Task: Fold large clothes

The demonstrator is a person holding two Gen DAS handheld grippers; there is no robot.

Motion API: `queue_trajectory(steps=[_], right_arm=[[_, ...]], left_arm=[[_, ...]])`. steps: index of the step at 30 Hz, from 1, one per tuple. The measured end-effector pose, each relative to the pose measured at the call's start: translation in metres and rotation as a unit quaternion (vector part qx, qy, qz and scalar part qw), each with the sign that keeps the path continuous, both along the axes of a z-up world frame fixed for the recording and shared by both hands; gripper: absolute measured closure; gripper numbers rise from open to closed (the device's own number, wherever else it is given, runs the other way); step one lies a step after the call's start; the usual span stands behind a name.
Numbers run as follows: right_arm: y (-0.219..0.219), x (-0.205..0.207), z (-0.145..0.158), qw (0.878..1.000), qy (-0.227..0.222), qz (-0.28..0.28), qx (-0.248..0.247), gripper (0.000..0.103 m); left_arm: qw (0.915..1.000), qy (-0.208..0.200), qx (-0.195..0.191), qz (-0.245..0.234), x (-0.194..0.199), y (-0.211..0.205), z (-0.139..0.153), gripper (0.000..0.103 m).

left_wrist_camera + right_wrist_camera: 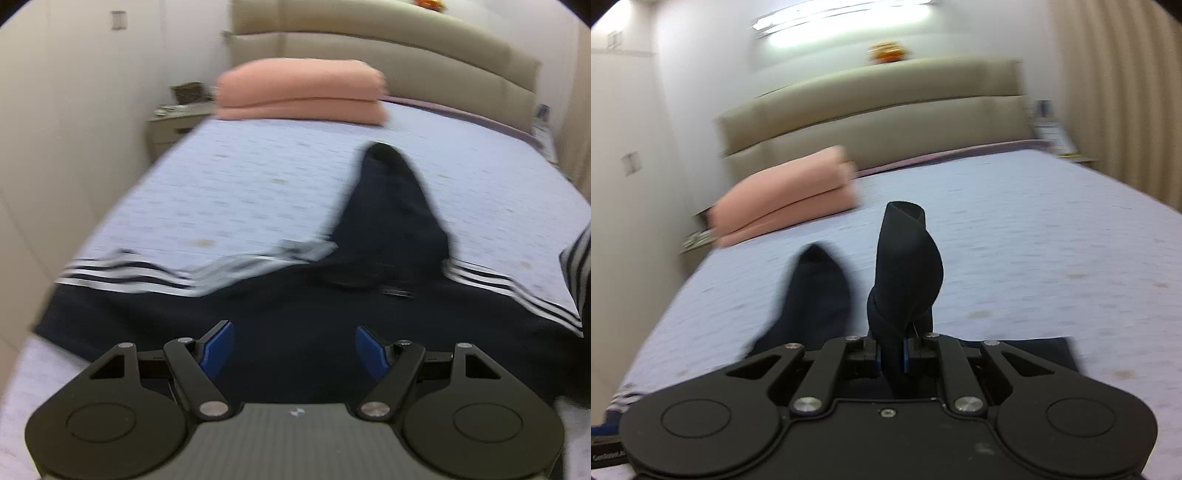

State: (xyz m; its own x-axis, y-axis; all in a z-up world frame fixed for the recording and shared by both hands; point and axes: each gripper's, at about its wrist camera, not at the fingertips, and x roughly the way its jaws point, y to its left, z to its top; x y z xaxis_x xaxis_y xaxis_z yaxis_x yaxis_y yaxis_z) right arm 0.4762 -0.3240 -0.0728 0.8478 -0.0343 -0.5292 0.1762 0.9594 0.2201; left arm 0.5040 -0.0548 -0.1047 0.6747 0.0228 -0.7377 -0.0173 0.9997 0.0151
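Note:
A dark navy jacket [295,306] with white sleeve stripes lies spread on the pale blue bed [240,177]; its hood points away toward the headboard. My left gripper [294,349] is open just above the jacket's body, holding nothing. My right gripper [891,356] is shut on a dark cuff end of the jacket [905,266], which stands up from between the fingers. The hood [812,291] lies to its left on the bed [1034,258]. Both views are motion-blurred.
A folded pink blanket [301,92] lies at the head of the bed, also seen in the right wrist view [786,195]. A beige padded headboard [406,55] stands behind. A nightstand [173,122] is at the left, curtains [1115,92] at the right.

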Motion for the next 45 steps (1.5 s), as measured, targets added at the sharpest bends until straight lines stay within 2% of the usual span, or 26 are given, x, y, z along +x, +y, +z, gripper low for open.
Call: queue_trajectory(steps=[5,7,8,10,11,12,14,17,19,20,21,23,26,27,28,29,30,31,34,37,39,41,42,43,44,45], right_arm=[[0.113,0.037,-0.011,0.997,0.007,0.075,0.011,0.089],[0.158,0.052,-0.021,0.995,0.013,0.103,-0.003,0.089],[0.177,0.056,-0.026,0.993,0.019,0.118,-0.011,0.085],[0.213,0.068,-0.043,0.984,0.043,0.169,-0.019,0.064],[0.226,0.073,-0.052,0.978,0.059,0.201,-0.019,0.036],[0.235,0.074,-0.059,0.971,0.072,0.228,-0.018,0.029],[0.238,0.070,-0.066,0.968,0.083,0.235,-0.024,0.029],[0.205,0.062,-0.071,0.975,0.095,0.199,-0.042,0.031],[0.179,0.062,-0.080,0.981,0.116,0.138,-0.074,0.045],[0.156,0.066,-0.086,0.982,0.133,0.101,-0.091,0.064],[0.131,0.071,-0.094,0.981,0.156,0.058,-0.103,0.079],[0.088,0.076,-0.106,0.976,0.185,-0.014,-0.113,0.086],[0.038,0.083,-0.127,0.968,0.213,-0.082,-0.104,0.086],[0.031,0.086,-0.133,0.965,0.222,-0.093,-0.102,0.086],[0.026,0.089,-0.139,0.963,0.231,-0.098,-0.099,0.086],[0.021,0.086,-0.146,0.960,0.243,-0.099,-0.094,0.085],[0.020,0.089,-0.155,0.958,0.255,-0.097,-0.088,0.085],[0.023,0.088,-0.158,0.958,0.254,-0.096,-0.091,0.085],[0.031,0.089,-0.157,0.958,0.247,-0.086,-0.116,0.085],[0.033,0.083,-0.141,0.970,0.218,-0.073,-0.078,0.084],[0.040,0.078,-0.132,0.973,0.208,-0.061,-0.080,0.083],[0.048,0.084,-0.132,0.973,0.212,-0.043,-0.080,0.082],[0.052,0.088,-0.138,0.970,0.227,-0.033,-0.082,0.074],[0.056,0.095,-0.148,0.963,0.255,-0.016,-0.083,0.073],[0.059,0.100,-0.156,0.958,0.272,-0.011,-0.090,0.073],[0.063,0.102,-0.154,0.958,0.268,-0.012,-0.101,0.073]], left_arm=[[0.9991,-0.005,0.000,0.043,0.003,0.088,0.007,0.028],[0.9985,-0.005,0.003,0.054,0.001,0.110,0.004,0.028],[0.9984,-0.004,0.004,0.057,0.000,0.119,0.002,0.028],[0.9982,0.001,0.004,0.060,0.000,0.136,-0.004,0.028],[0.9981,0.007,0.002,0.061,0.001,0.143,-0.009,0.028],[0.9980,0.012,-0.001,0.062,0.002,0.149,-0.014,0.028],[0.9980,0.023,-0.008,0.058,0.004,0.155,-0.024,0.028],[0.9980,0.039,-0.022,0.044,0.008,0.159,-0.040,0.028],[0.9973,0.047,-0.048,0.031,0.016,0.157,-0.048,0.029],[0.9966,0.047,-0.064,0.022,0.021,0.155,-0.050,0.029],[0.9955,0.046,-0.082,0.013,0.026,0.152,-0.052,0.029],[0.9926,0.046,-0.113,-0.003,0.040,0.145,-0.058,0.028],[0.9844,0.078,-0.156,-0.023,0.069,0.133,-0.080,0.032],[0.9821,0.092,-0.162,-0.028,0.078,0.128,-0.088,0.043],[0.9806,0.108,-0.161,-0.029,0.087,0.123,-0.096,0.061],[0.9806,0.119,-0.153,-0.027,0.093,0.119,-0.103,0.069],[0.9818,0.122,-0.143,-0.025,0.097,0.116,-0.109,0.085],[0.9825,0.118,-0.141,-0.031,0.098,0.113,-0.110,0.092],[0.9868,0.079,-0.133,-0.046,0.089,0.109,-0.094,0.094],[0.9855,0.040,-0.159,-0.043,0.078,0.120,-0.070,0.094],[0.9849,0.046,-0.165,-0.028,0.076,0.131,-0.068,0.093],[0.9847,0.084,-0.150,-0.029,0.078,0.134,-0.086,0.090],[0.9843,0.108,-0.138,-0.025,0.079,0.133,-0.098,0.082],[0.9836,0.125,-0.128,-0.020,0.079,0.134,-0.107,0.077],[0.9842,0.116,-0.133,-0.016,0.075,0.137,-0.107,0.076],[0.9839,0.107,-0.143,-0.011,0.072,0.140,-0.102,0.071]])
